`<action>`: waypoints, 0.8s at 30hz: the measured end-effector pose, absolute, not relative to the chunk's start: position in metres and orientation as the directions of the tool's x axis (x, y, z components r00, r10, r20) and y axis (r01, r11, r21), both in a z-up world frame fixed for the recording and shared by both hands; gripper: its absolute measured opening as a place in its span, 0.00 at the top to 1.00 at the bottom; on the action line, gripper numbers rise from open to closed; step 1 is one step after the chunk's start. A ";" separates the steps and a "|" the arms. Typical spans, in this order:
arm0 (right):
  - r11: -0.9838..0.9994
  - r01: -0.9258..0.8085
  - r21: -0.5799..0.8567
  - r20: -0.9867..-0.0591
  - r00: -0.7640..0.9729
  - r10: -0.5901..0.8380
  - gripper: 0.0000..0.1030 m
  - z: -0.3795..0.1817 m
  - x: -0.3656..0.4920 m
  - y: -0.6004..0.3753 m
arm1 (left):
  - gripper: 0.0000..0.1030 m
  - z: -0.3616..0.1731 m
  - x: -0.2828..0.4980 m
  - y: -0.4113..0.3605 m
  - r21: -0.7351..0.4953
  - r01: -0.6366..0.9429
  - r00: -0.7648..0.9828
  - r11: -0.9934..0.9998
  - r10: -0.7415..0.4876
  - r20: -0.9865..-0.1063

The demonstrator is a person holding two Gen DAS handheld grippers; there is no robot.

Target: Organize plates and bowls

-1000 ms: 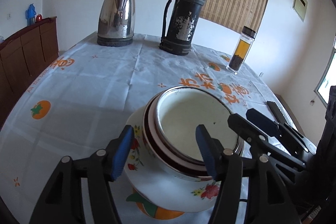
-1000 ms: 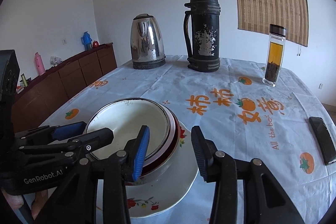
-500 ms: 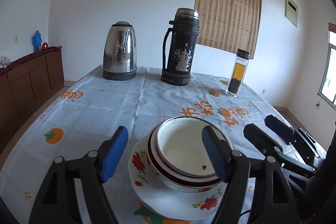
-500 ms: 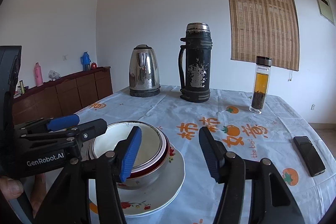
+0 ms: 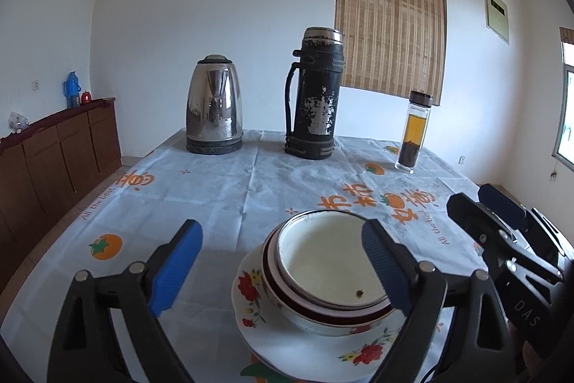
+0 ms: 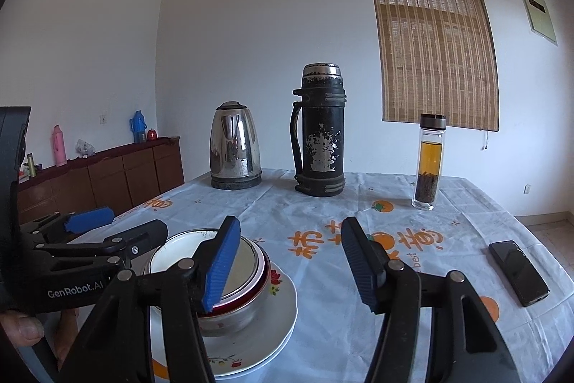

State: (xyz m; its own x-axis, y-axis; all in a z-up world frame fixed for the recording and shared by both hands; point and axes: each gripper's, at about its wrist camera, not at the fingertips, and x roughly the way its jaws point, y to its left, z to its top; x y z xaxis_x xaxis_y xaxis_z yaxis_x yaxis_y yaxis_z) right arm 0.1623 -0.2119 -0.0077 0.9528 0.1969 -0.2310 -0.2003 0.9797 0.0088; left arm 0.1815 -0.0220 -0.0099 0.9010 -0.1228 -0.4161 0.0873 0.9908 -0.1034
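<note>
A stack of nested white bowls [image 5: 323,270], the outer one with a dark red band, sits on a floral plate [image 5: 258,322] near the table's front edge. My left gripper [image 5: 281,228] hovers just behind the stack, its jaws opening wide. The blue pads [image 5: 175,268] stand on either side of the stack and press on nothing. My right gripper [image 6: 290,225] is open and empty, to the right of the bowls [image 6: 247,257] and the plate [image 6: 276,318]. Each gripper shows in the other's view: the right gripper [image 5: 482,203] and the left gripper [image 6: 132,223], held by a hand.
At the back of the table stand a steel kettle [image 5: 214,104], a worn black thermos [image 5: 315,96] and a glass tea bottle [image 5: 414,131]. A black phone [image 6: 518,266] lies at the right. A wooden sideboard [image 5: 53,153] lines the left wall.
Both grippers have drawn back from the bowls, risen a little and tipped upward. Both pairs of jaws have widened, the left ones most. The bowl stack stays on the plate.
</note>
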 end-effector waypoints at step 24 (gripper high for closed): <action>0.984 -0.180 0.002 -0.199 0.964 0.177 0.40 -0.008 0.157 -0.213 | 0.01 -0.007 0.180 -0.027 -0.053 0.088 0.900 0.995 -0.103 -0.423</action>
